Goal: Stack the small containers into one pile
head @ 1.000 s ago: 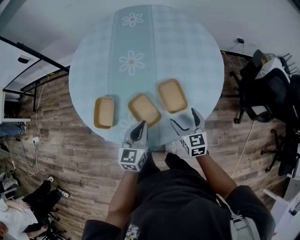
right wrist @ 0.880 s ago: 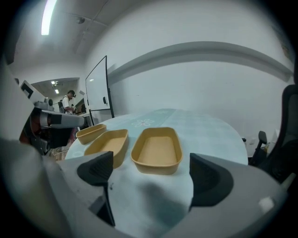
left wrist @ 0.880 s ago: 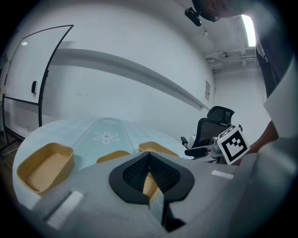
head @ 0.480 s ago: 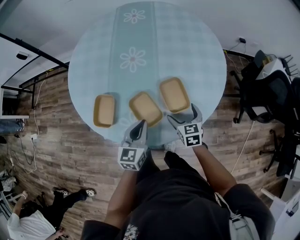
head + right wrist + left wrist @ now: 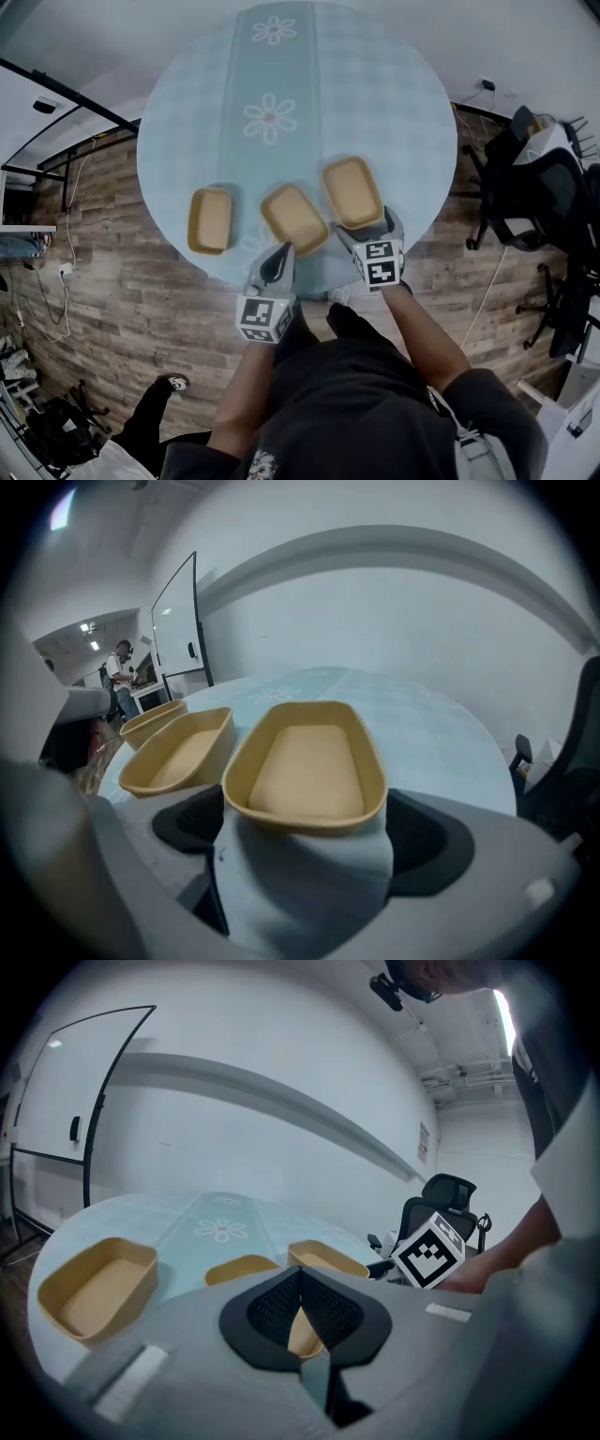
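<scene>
Right gripper [image 5: 367,229] — jaws just opening wide — straddles right container [image 5: 352,190]; left gripper [image 5: 283,248] (pressed together, empty) at 6 o'clock of middle container [image 5: 293,217].

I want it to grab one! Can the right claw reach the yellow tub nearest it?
Probably yes. The right claw has just been opening its jaws. They now stand wide, with the near end of the tub between them, not yet pinched. Nothing blocks the way.
</scene>
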`<state>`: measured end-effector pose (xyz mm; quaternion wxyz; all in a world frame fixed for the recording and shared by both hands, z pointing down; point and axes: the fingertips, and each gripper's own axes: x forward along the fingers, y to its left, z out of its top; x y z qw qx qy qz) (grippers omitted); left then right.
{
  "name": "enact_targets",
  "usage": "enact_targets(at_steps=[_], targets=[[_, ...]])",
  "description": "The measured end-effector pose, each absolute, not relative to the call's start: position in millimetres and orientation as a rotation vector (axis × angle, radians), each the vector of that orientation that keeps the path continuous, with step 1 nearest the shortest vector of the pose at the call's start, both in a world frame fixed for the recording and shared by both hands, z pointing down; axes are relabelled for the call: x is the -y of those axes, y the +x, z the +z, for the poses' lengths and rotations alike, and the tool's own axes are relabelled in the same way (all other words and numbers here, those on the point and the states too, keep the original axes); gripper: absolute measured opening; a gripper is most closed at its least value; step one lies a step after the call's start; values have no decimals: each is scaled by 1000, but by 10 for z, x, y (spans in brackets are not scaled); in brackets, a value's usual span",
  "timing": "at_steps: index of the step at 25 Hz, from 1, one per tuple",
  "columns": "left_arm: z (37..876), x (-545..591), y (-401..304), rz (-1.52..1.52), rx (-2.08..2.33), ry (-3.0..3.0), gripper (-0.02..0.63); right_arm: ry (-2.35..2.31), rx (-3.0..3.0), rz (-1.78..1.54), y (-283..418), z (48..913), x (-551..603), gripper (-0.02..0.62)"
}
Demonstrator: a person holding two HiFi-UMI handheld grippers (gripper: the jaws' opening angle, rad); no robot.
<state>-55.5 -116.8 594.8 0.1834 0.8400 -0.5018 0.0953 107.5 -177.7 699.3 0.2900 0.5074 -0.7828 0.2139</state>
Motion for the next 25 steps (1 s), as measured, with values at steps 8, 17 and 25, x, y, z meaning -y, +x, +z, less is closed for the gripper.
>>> enact_targets(at_steps=[8, 17, 25], targets=[[5939, 1161, -544, 276, 1418, 2372, 5, 1355, 2069, 615, 1052, 7059, 1841, 529], [5953, 1147, -545, 280, 1415, 2384, 5, 1369, 2052, 576, 1119, 7057, 1877, 492], [5935, 1130, -541, 282, 1419, 2383, 5, 1380, 2076, 529, 1163, 6998, 1861, 475]])
